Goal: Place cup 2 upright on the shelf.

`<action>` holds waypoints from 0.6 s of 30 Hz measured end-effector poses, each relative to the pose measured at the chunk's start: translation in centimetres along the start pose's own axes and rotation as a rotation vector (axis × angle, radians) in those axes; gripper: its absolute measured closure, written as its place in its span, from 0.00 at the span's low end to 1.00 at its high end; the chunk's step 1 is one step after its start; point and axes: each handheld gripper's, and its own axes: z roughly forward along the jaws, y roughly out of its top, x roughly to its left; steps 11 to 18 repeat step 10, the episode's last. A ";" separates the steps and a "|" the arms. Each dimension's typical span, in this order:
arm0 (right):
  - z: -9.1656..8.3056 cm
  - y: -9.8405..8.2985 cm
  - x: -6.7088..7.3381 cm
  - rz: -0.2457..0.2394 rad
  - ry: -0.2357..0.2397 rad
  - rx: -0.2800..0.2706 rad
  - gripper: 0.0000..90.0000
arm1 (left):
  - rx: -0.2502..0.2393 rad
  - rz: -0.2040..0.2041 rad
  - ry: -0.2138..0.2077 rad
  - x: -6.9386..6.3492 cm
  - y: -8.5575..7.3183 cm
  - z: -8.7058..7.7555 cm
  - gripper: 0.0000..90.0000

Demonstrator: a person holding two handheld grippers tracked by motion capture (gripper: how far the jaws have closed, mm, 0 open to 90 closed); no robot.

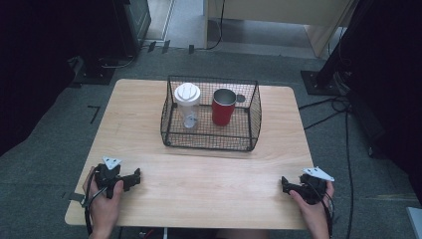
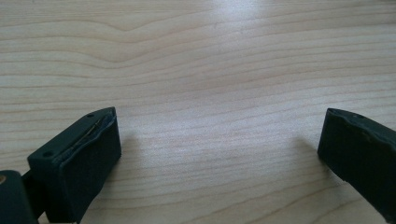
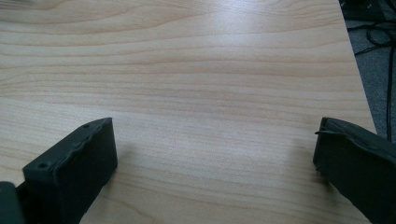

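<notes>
Basket risk: the wire basket (image 1: 211,130) stands at the far middle of the desk (image 1: 199,174); its tall mesh walls could catch a tool coming in low, and a shove would likely slide the whole basket.
Cup risk: the red cup (image 1: 223,107) and the clear tumbler with a white lid (image 1: 187,105) stand upright side by side inside, red cup to the right; reaching for one may knock the other over, since the gap between them looks small.
Grip risk: the tumbler's smooth wall could slip from a pinch that lands too high, near the lid.
Left tool (image 1: 135,178): near left of the desk, well apart from the basket, jaws spread wide, holding nothing; it sits low over bare wood in the left gripper view (image 2: 219,149).
Right tool (image 1: 285,183): near right, close to the desk edge, jaws also wide and empty (image 3: 215,154).
</notes>
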 end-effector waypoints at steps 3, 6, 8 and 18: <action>0.0 0.0 0.0 0.001 -0.001 0.000 0.00 | 0.000 0.000 0.000 0.0 0.0 0.0 0.00; 0.0 0.0 0.0 0.003 -0.003 -0.001 0.00 | 0.000 0.001 0.000 0.0 0.0 0.0 0.00; 0.0 0.0 -0.1 0.004 -0.008 0.000 0.00 | 0.000 0.003 0.000 0.0 0.0 0.0 0.00; 0.0 0.0 0.0 0.012 -0.015 -0.001 0.00 | 0.000 0.002 0.000 0.0 0.0 0.0 0.00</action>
